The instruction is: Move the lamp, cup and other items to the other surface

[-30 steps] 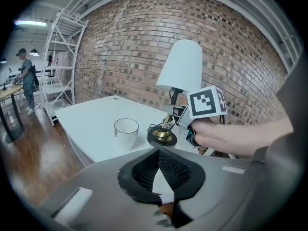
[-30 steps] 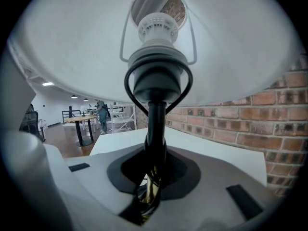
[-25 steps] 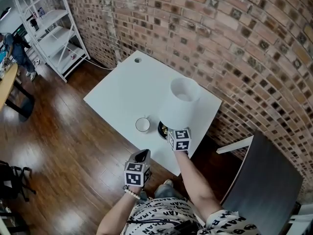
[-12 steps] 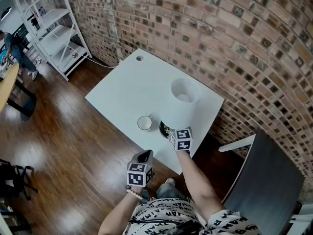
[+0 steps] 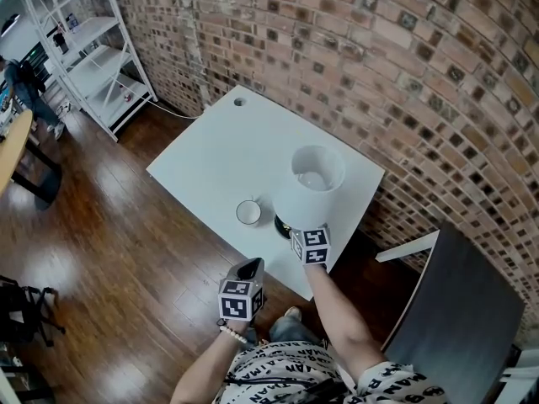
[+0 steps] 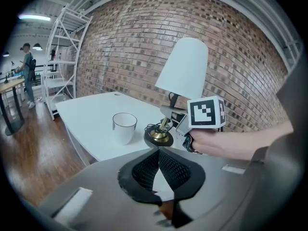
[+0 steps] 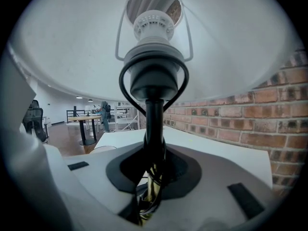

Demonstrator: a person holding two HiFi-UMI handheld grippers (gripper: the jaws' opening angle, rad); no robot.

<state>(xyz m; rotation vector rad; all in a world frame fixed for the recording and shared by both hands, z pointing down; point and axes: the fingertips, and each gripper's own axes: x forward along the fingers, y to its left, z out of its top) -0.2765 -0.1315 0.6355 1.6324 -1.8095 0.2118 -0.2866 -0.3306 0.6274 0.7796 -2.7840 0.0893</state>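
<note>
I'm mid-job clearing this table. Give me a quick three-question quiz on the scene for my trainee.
1. True or false: in the head view, the cup stands on the white table, left of the lamp.
2. What is the right gripper shut on? A: the shade. B: the stem. C: the cup.
3. Fill in: the left gripper, held off the table's near edge, holds ____.

Key: 1 true; 2 B; 3 nothing.
</note>
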